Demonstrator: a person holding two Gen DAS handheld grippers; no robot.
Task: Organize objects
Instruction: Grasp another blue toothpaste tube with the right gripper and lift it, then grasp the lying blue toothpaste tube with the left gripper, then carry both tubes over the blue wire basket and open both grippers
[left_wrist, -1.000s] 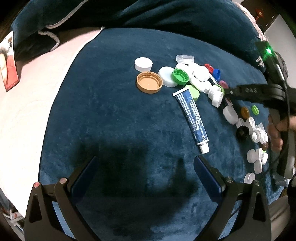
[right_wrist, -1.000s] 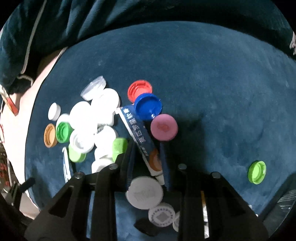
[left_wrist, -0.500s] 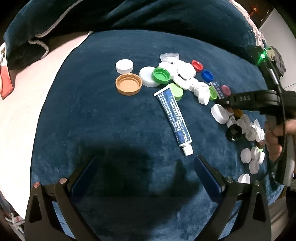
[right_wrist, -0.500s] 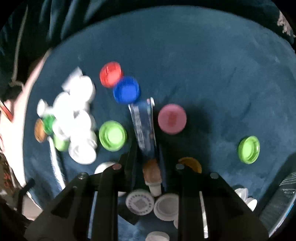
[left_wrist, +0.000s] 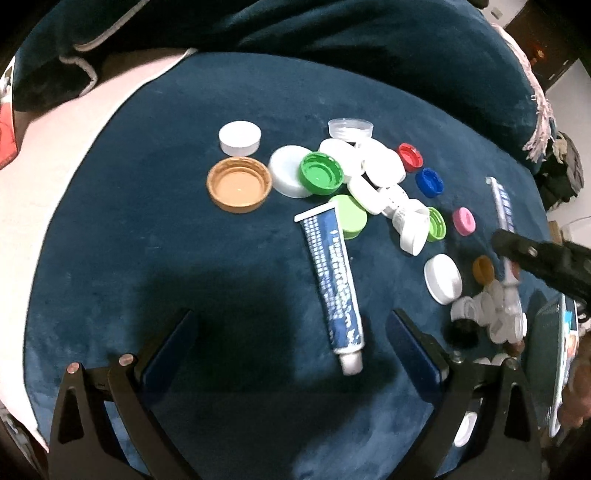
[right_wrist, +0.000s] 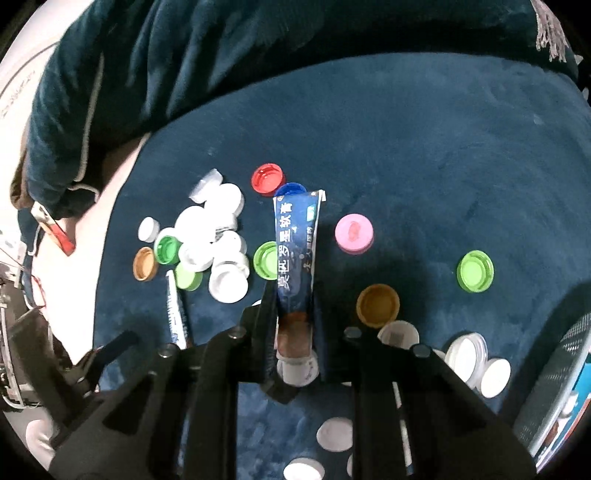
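Observation:
My right gripper (right_wrist: 294, 295) is shut on a blue ointment tube (right_wrist: 295, 243), gripping it near its white cap, and its jaws are closing tighter. The tube sticks out ahead of the fingers, above the caps. The left wrist view shows the same tube (left_wrist: 503, 206) lifted in the right gripper (left_wrist: 511, 247). A second blue tube (left_wrist: 332, 280) lies flat on the blue cloth (left_wrist: 147, 258), cap end toward my left gripper (left_wrist: 293, 332). That gripper is open, and the tube's cap end lies just inside its right finger.
Several loose caps lie about: a white pile (left_wrist: 369, 166), an orange lid (left_wrist: 239, 184), green (left_wrist: 320, 173), red (left_wrist: 410, 157), blue (left_wrist: 429, 181) and pink (right_wrist: 354, 232) ones. A dark blanket (left_wrist: 332, 29) bounds the back. A white sheet (left_wrist: 44, 166) lies left.
The right gripper has pulled its tube out of the cap pile and raised it off the cloth. The left gripper has drifted closer to the lying tube.

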